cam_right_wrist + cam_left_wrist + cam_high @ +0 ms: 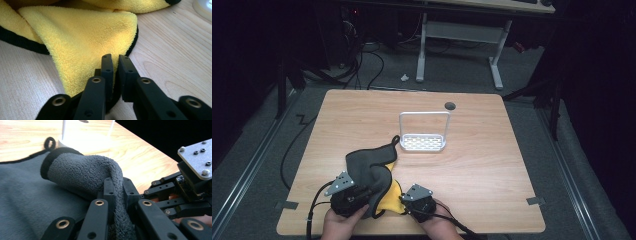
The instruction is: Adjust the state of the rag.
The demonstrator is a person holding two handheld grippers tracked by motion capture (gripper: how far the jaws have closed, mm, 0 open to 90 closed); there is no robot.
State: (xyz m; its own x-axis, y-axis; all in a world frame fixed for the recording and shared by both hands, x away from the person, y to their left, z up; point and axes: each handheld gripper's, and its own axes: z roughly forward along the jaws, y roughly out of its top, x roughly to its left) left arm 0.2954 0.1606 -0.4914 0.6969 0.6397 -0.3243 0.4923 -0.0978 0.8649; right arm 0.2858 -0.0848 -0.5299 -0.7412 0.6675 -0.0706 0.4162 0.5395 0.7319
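The microfibre cloth (372, 172) — grey over yellow, soft and limp — lies crumpled at the worktop's (492, 165) lower centre; left claw (117, 185) and right claw (115, 62) each pinch its hemmed edge, the best hold.

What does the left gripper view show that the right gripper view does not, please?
The left gripper view shows the cloth's grey side bunched between its jaws, its hanging loop and the other gripper nearby. The right gripper view shows the cloth's yellow side, its black-edged corner pinched in the jaws. Both show the wooden table and the white rack's base.
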